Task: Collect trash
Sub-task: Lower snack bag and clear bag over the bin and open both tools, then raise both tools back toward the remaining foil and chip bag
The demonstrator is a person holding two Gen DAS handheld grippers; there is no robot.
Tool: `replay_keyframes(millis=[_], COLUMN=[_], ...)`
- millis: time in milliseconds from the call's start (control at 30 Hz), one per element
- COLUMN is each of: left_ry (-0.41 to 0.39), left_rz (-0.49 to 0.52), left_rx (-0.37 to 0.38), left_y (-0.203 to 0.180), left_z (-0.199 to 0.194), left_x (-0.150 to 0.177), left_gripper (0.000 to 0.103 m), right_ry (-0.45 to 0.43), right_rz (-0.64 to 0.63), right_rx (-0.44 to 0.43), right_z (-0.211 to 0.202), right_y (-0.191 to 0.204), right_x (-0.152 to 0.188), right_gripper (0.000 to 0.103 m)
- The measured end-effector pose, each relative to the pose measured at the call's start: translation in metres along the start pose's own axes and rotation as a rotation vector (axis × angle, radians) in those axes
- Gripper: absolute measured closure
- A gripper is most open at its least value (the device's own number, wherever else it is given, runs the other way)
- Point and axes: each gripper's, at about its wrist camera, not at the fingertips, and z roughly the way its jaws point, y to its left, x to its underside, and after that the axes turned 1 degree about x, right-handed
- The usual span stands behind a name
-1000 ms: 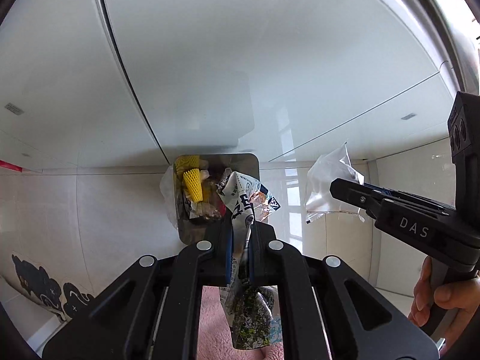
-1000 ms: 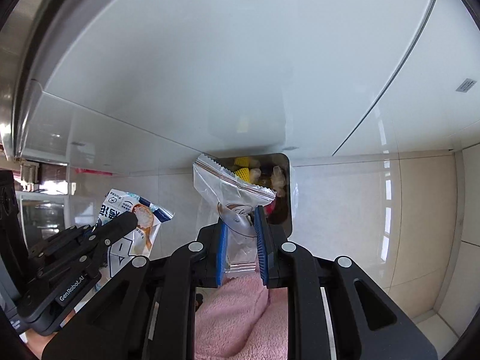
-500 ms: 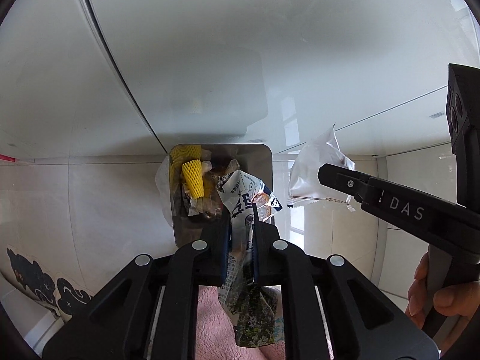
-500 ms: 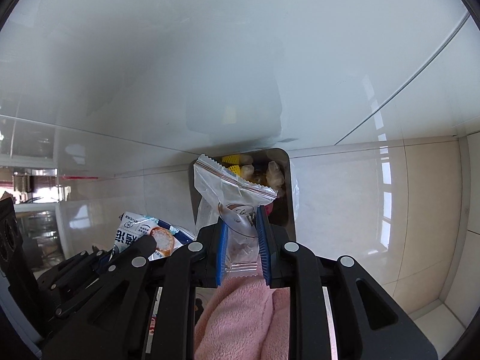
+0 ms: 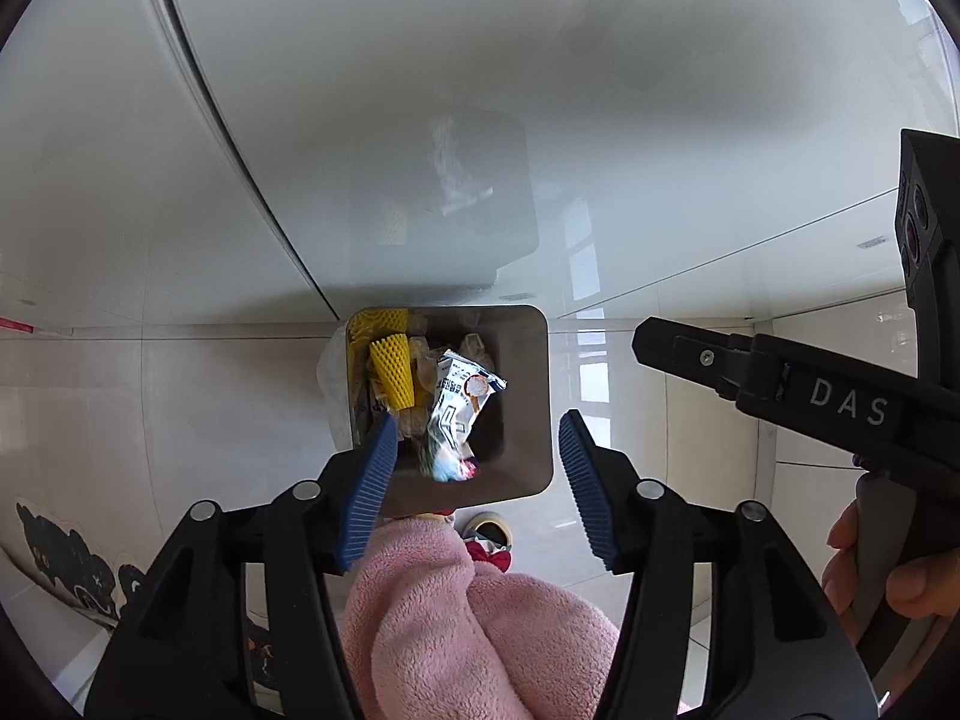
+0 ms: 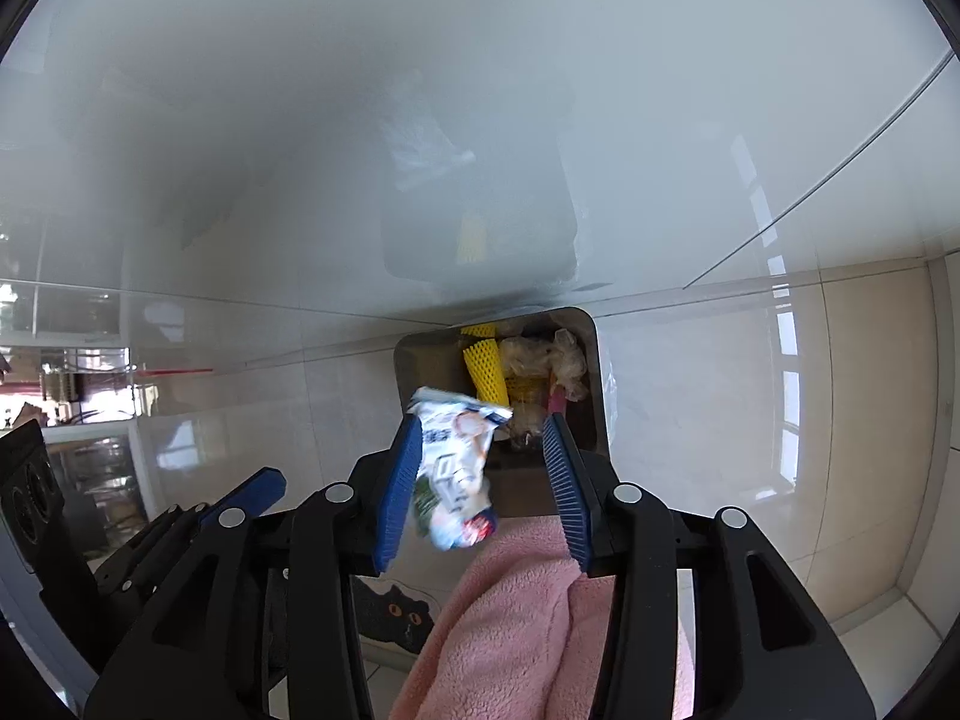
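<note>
A steel bin (image 5: 534, 396) (image 6: 591, 372) stands on the tiled floor below both grippers, holding yellow foam netting (image 5: 393, 378) (image 6: 485, 369) and crumpled plastic. A white-and-blue snack wrapper (image 5: 456, 414) (image 6: 456, 468) hangs loose in the air over the bin mouth, touching no pad. My left gripper (image 5: 478, 450) points down at the bin, its jaws opening and apart from the wrapper. My right gripper (image 6: 483, 438) is beside it, jaws opening with nothing gripped; its finger (image 5: 660, 348) shows at the right. The clear zip bag is out of its jaws and I cannot pick it out.
Glossy white cabinet fronts (image 5: 480, 90) rise just behind the bin. Pink fleece clothing (image 5: 456, 618) (image 6: 516, 618) fills the space under the grippers. A cat-print mat (image 6: 396, 612) lies on the floor, and a hand (image 5: 888, 570) grips the right tool.
Both grippers sank toward the bin and their jaws spread apart. The left let go of the snack wrapper, now falling. The clear zip bag has left the right gripper's jaws.
</note>
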Motion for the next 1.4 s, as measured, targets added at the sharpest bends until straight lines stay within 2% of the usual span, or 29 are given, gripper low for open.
replay_keyframes(millis=[33, 100, 200, 267, 367, 533, 667, 900, 1133, 1400], left_ry=[0.001, 0.001, -0.019, -0.037, -0.054, -0.114, -0.18, -0.299, -0.353, -0.4], left_rz=[0.001, 0.005, 0.009, 0.021, 0.031, 0.068, 0.084, 0.128, 0.156, 0.184], left_rx=[-0.005, -0.021, -0.039, -0.054, -0.062, -0.069, -0.053, -0.04, -0.035, -0.007], left_y=[0.0, -0.002, -0.008, -0.012, -0.021, -0.043, -0.066, -0.101, -0.124, -0.142], left_z=[-0.002, -0.009, -0.028, -0.047, -0.076, -0.13, -0.175, -0.246, -0.268, -0.273], left_x=[0.0, -0.001, 0.003, 0.004, 0.004, 0.0, -0.008, -0.04, -0.087, -0.158], left_gripper=[0.041, 0.027, 0.012, 0.008, 0.008, 0.008, 0.008, 0.008, 0.008, 0.008], right_ry=[-0.006, -0.016, -0.013, -0.011, -0.019, -0.074, -0.151, -0.299, -0.41, -0.473], right_rz=[0.006, 0.012, 0.026, 0.032, 0.031, -0.011, -0.034, -0.026, -0.015, 0.003], right_rx=[0.004, 0.013, 0.024, 0.032, 0.034, 0.043, 0.057, 0.042, 0.035, 0.063], right_z=[-0.001, -0.008, -0.019, -0.03, -0.056, -0.118, -0.176, -0.267, -0.323, -0.347], right_y=[-0.003, -0.005, -0.01, -0.012, -0.016, -0.013, -0.016, -0.025, -0.03, -0.031], right_x=[0.001, 0.001, 0.004, 0.006, 0.01, 0.013, 0.016, 0.007, -0.019, -0.083], right_gripper=[0.042, 0.039, 0.022, 0.015, 0.006, 0.005, 0.003, 0.003, 0.003, 0.003])
